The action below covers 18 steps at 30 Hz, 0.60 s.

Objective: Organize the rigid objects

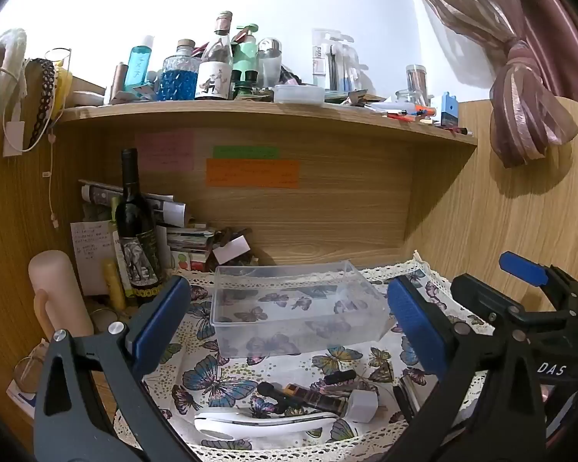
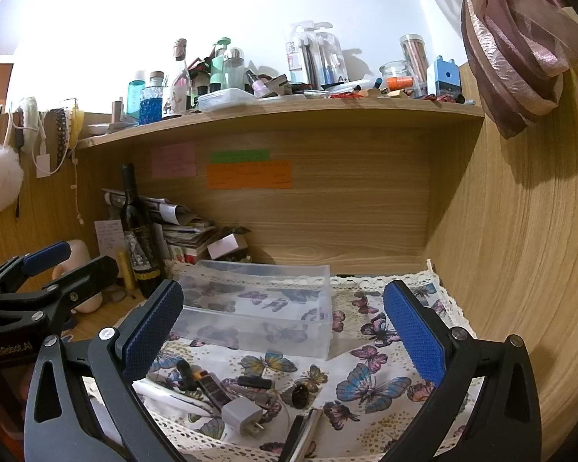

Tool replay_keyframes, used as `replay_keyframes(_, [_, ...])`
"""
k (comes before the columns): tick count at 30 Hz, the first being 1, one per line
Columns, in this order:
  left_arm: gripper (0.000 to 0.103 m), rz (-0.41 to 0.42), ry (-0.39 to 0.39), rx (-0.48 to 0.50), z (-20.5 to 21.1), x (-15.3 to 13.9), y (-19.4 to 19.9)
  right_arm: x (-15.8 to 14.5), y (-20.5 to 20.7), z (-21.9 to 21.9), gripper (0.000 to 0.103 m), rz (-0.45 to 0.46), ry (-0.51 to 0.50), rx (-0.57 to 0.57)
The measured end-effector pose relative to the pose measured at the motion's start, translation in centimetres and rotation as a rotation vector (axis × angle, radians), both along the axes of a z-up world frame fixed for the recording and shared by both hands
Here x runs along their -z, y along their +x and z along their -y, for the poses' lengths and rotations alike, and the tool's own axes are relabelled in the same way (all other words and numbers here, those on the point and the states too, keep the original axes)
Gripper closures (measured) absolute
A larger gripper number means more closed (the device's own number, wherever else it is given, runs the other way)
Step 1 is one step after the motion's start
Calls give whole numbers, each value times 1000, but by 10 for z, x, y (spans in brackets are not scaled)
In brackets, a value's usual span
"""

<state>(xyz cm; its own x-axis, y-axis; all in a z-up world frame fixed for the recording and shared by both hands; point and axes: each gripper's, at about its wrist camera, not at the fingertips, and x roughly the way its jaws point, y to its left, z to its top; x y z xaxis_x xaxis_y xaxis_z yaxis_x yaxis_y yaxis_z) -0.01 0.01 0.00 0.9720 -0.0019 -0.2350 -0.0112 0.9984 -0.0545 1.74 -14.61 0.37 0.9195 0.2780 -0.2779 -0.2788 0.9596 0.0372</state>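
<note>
Tongs: both (image 1: 289, 315) (image 2: 285, 327) wide open, holding nothing | container (image 1: 294, 308): clear, rectangular, upright

clear glossy plastic box (image 1: 296, 308), wood-grain shelf (image 1: 266, 115)

A dark wine bottle (image 1: 136, 231) stands upright at the left beside stacked papers (image 1: 181, 231). 3 sticky notes (image 1: 250, 171) sit on the wooden back panel. A pink curtain (image 1: 520, 107) hangs at right.
</note>
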Motion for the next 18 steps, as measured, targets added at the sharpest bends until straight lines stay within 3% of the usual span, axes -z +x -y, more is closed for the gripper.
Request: replay_keyframes(18, [0,4,-7,-5,-2,-1,0,1,1,-5,0,4,7,-7])
